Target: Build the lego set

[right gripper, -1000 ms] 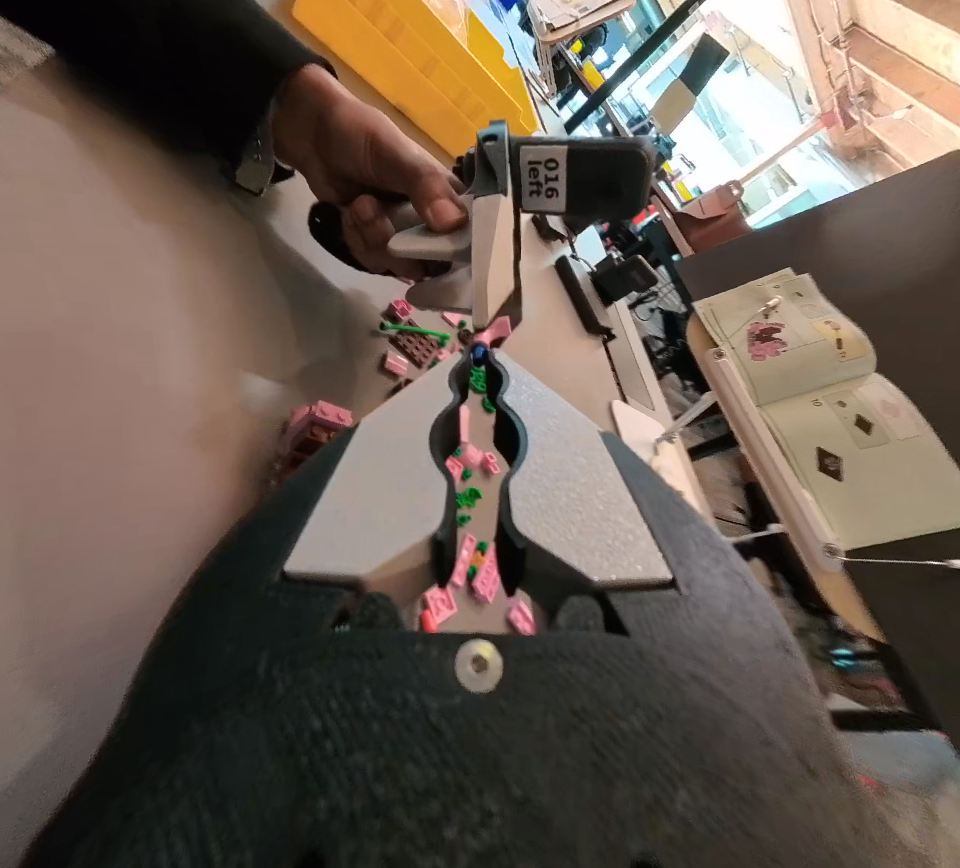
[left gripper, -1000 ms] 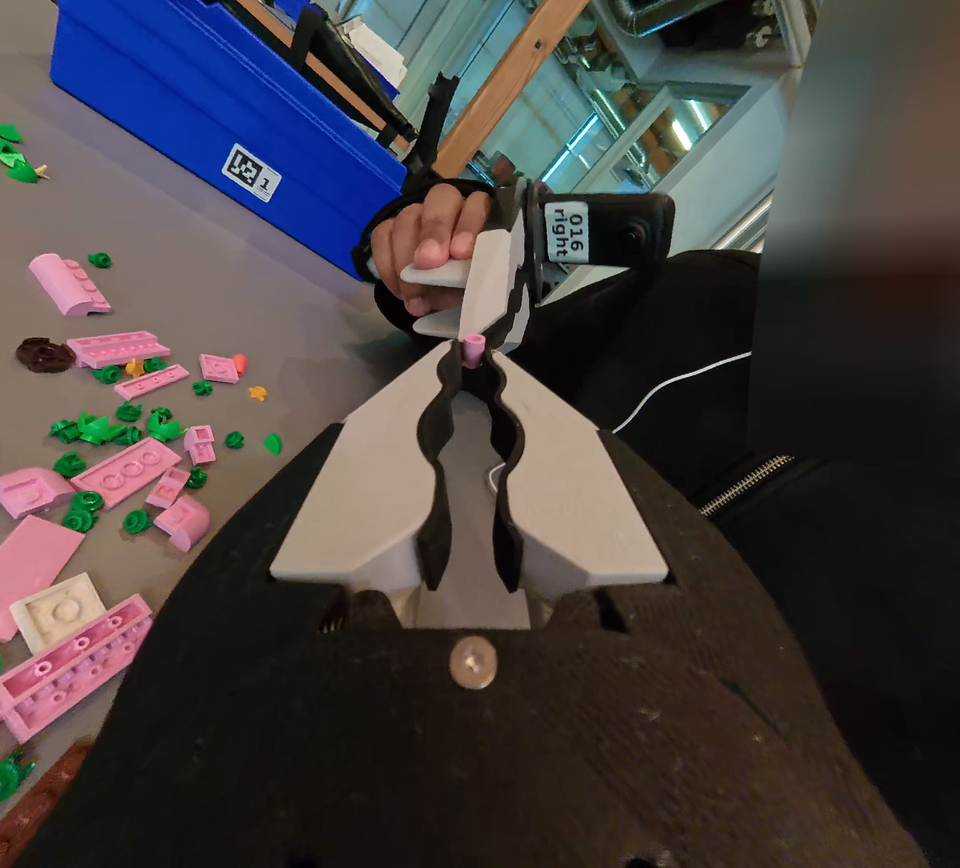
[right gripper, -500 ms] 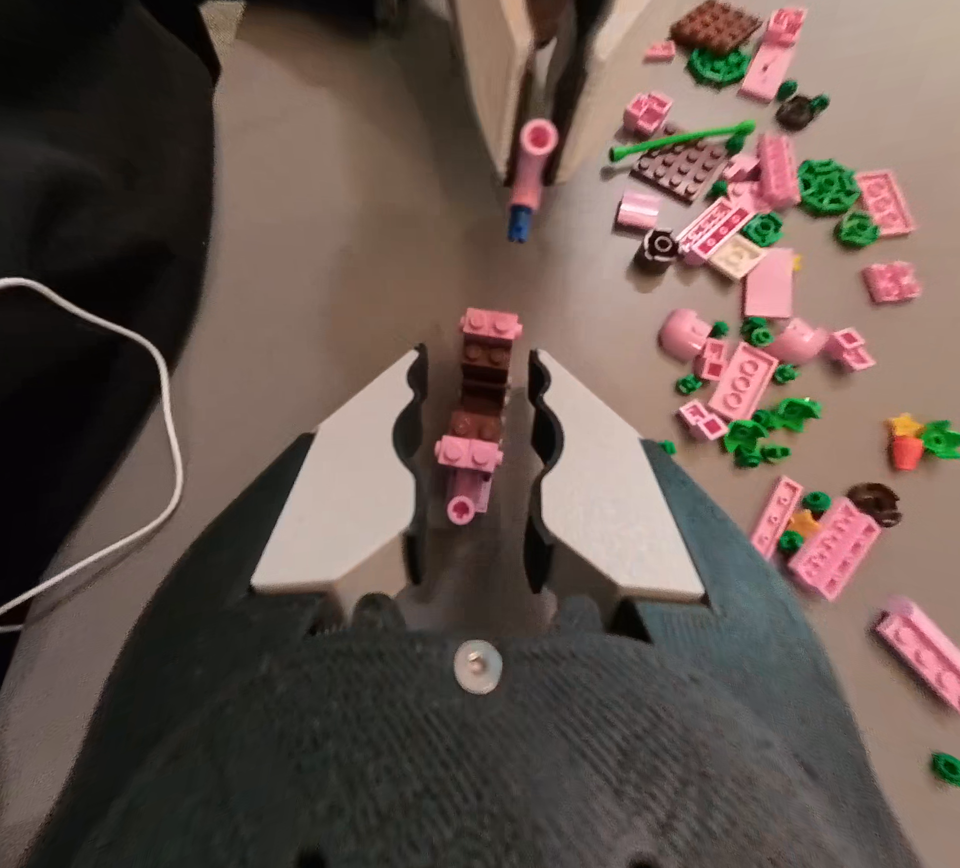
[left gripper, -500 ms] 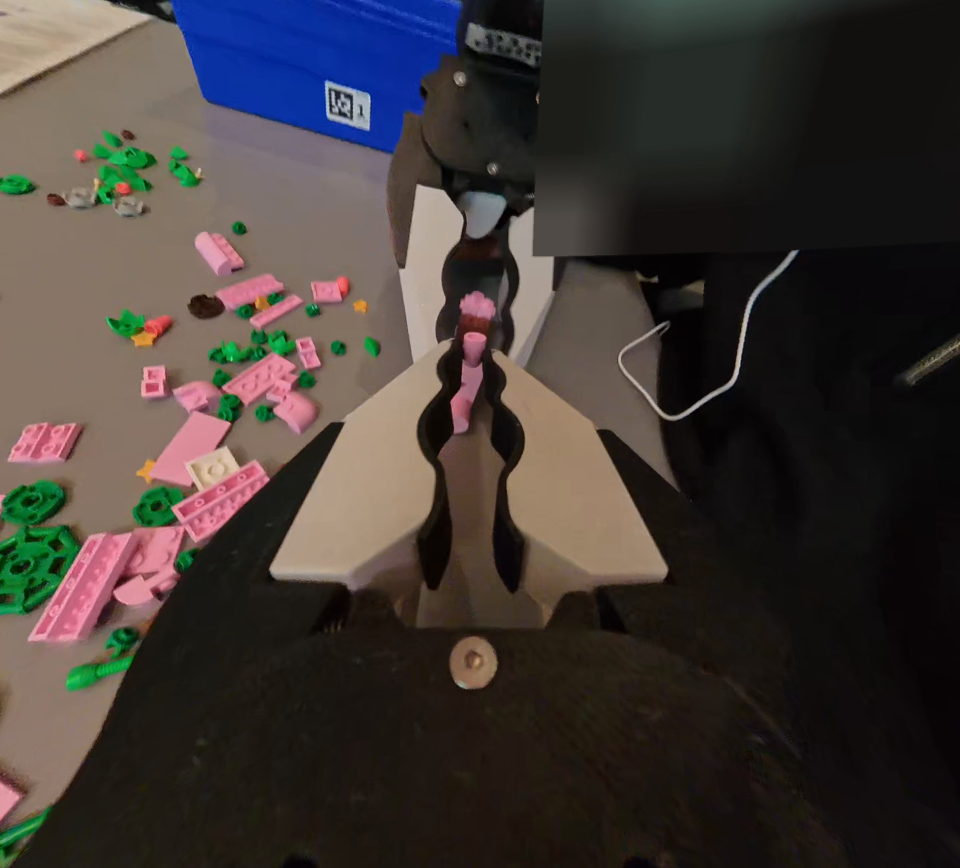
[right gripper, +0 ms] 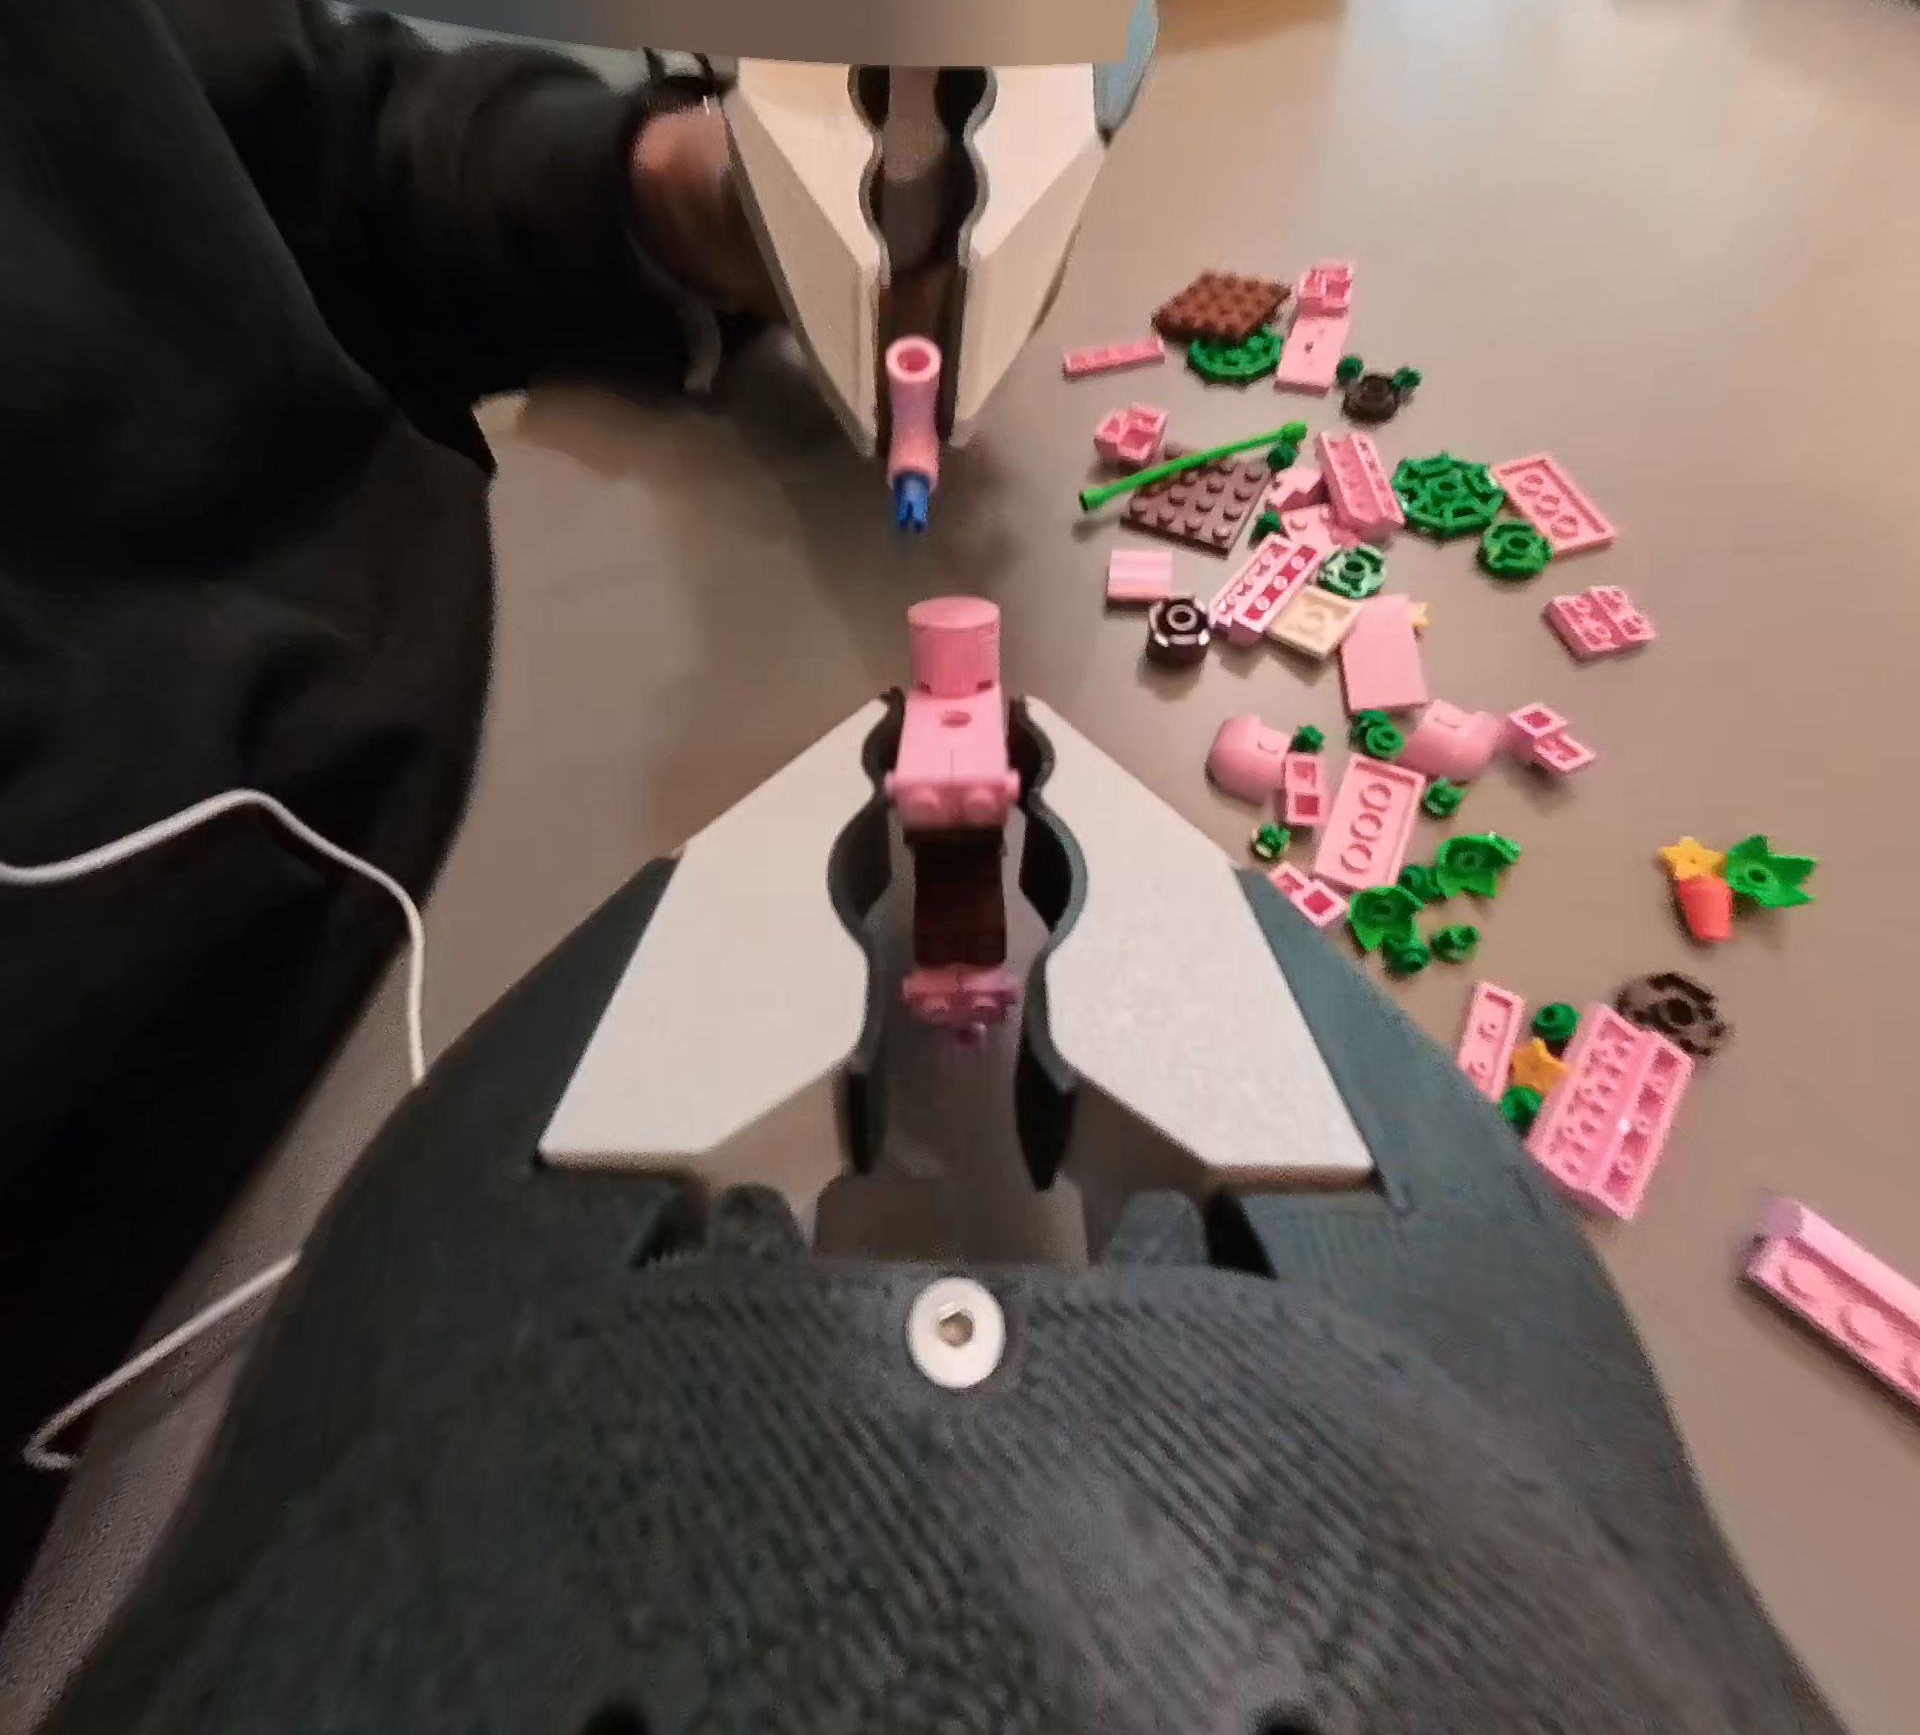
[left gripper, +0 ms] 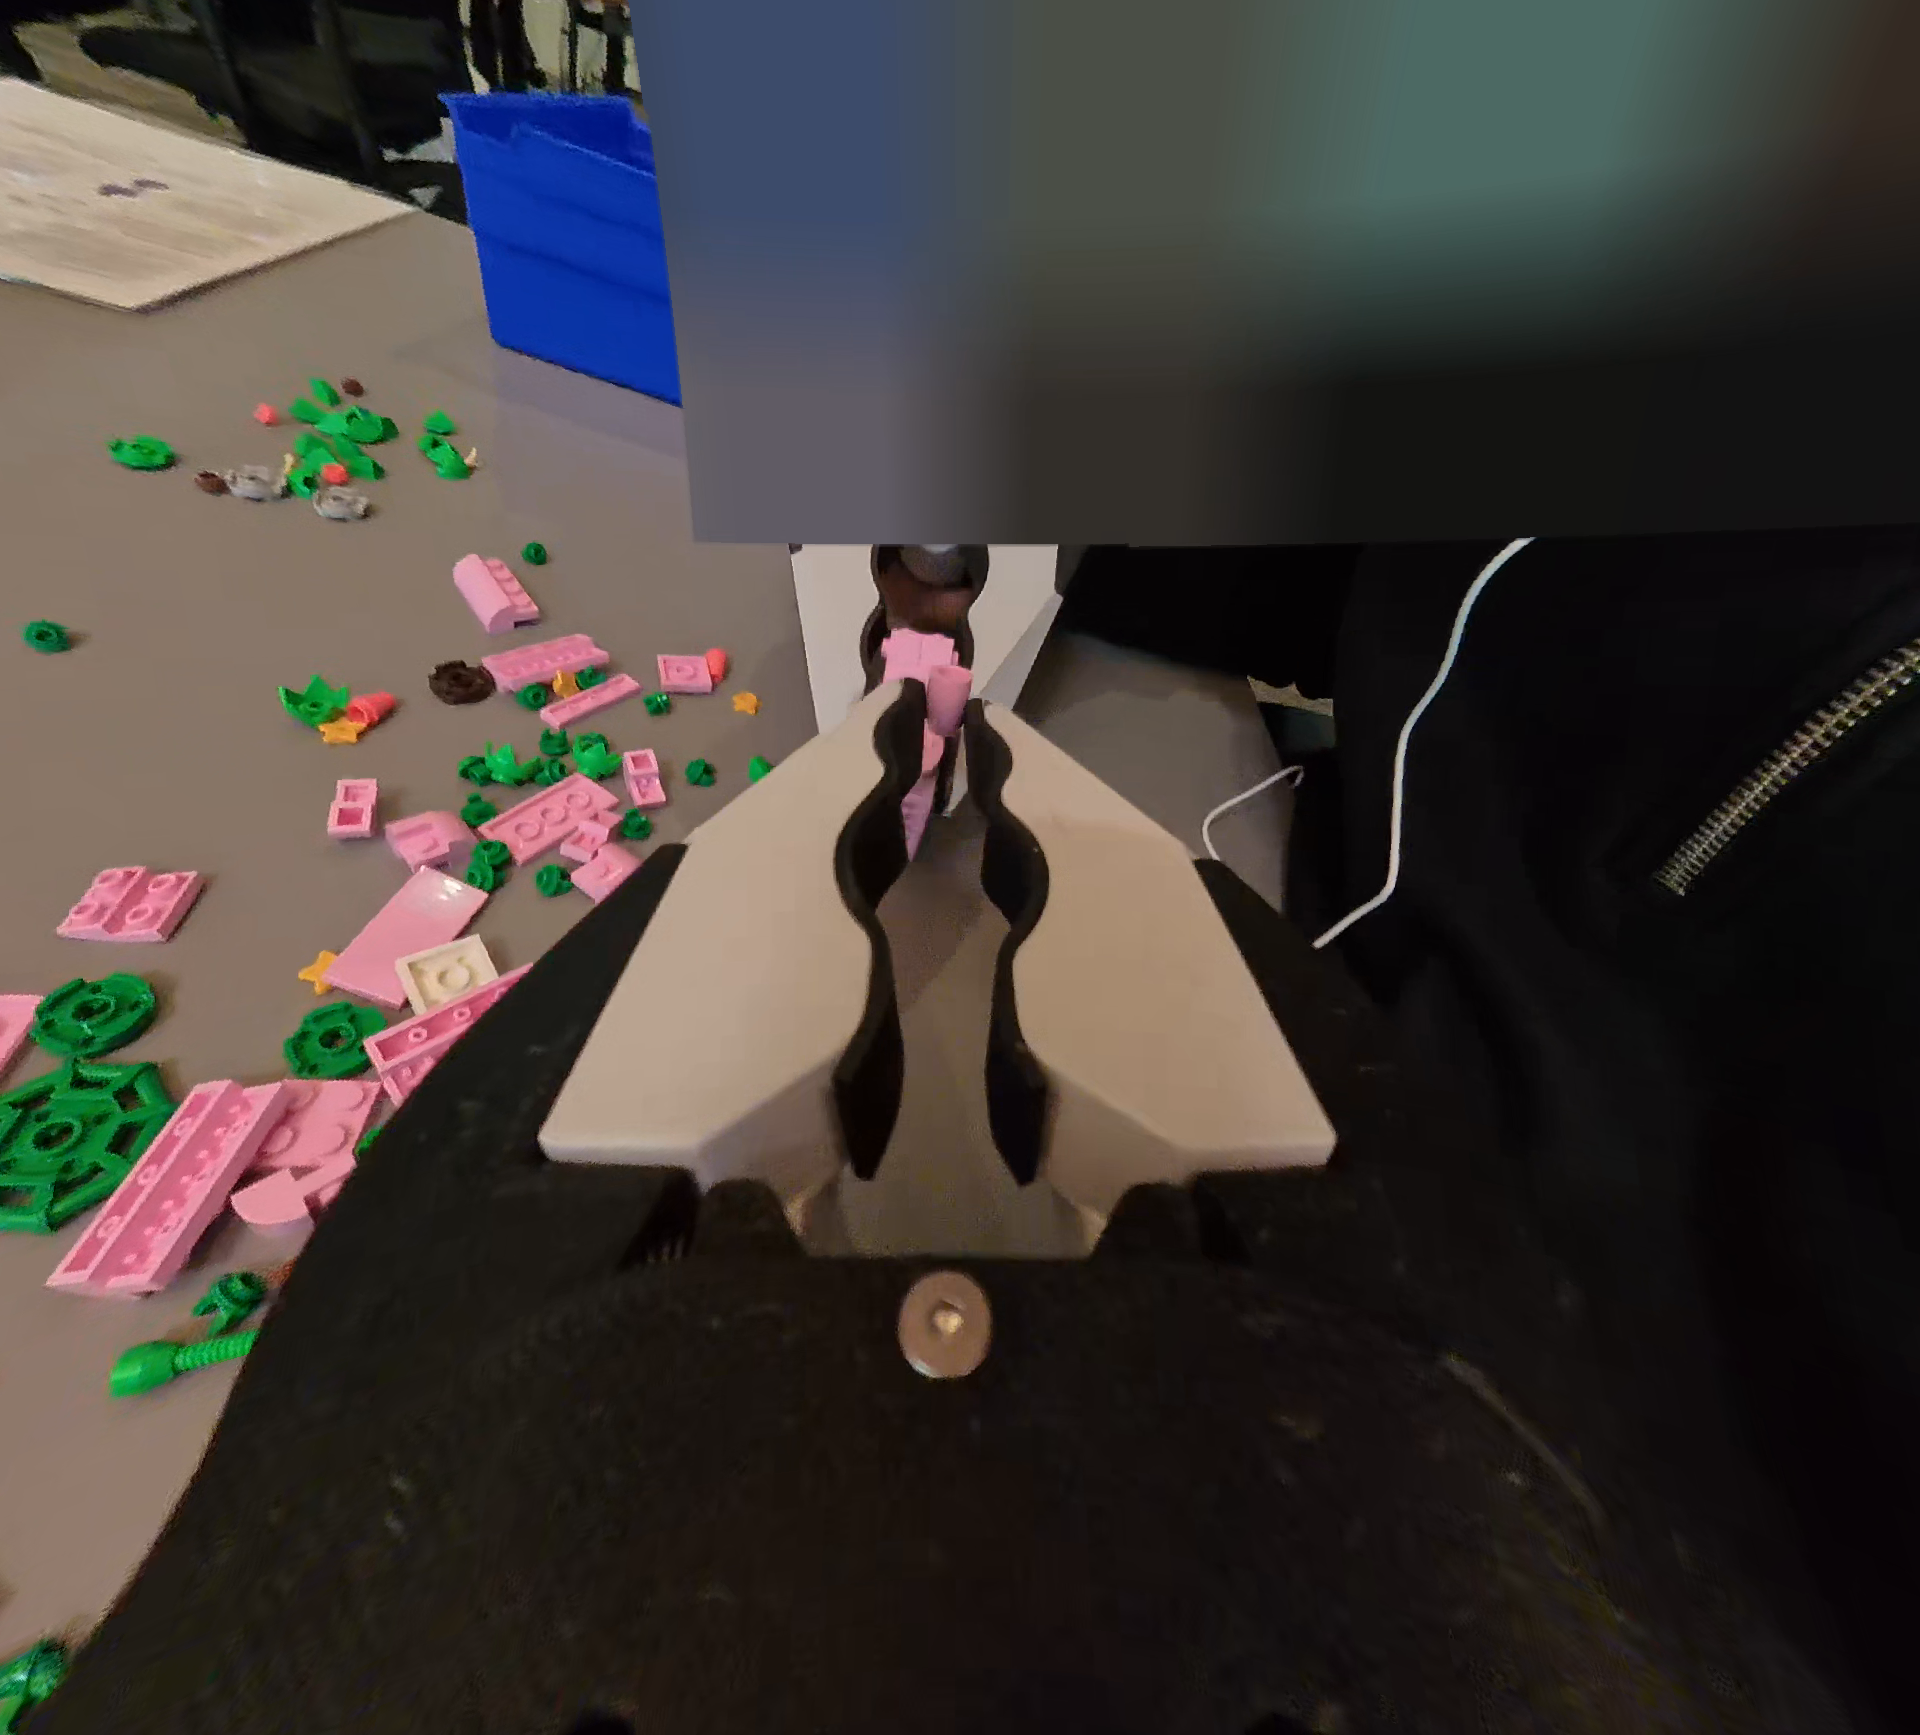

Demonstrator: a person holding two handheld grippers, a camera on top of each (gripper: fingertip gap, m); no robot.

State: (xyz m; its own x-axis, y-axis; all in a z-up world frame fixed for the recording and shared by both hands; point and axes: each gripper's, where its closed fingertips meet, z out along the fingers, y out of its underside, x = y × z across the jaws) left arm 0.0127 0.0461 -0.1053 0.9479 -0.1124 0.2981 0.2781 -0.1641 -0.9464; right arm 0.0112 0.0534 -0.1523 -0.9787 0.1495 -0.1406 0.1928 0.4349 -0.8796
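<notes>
Since the earlier frame the grippers have closed in. Right gripper [right gripper: 954, 729] clamps the pink-brown assembly [right gripper: 951, 812] at centre; left gripper [right gripper: 914, 428] clamps the pink tube [right gripper: 912, 407] above, unjoined. Loose bricks [right gripper: 1361, 812] remain at right.

Two wrist cameras, facing each other low over the table

Each looks along its own fingers at the other gripper close ahead: the left gripper [left gripper: 935, 729] toward the person's dark jacket [left gripper: 1621, 854], the right gripper [right gripper: 951, 729] opposite. Both share the loose bricks [right gripper: 1382, 646] on the grey table [left gripper: 260, 605].
</notes>
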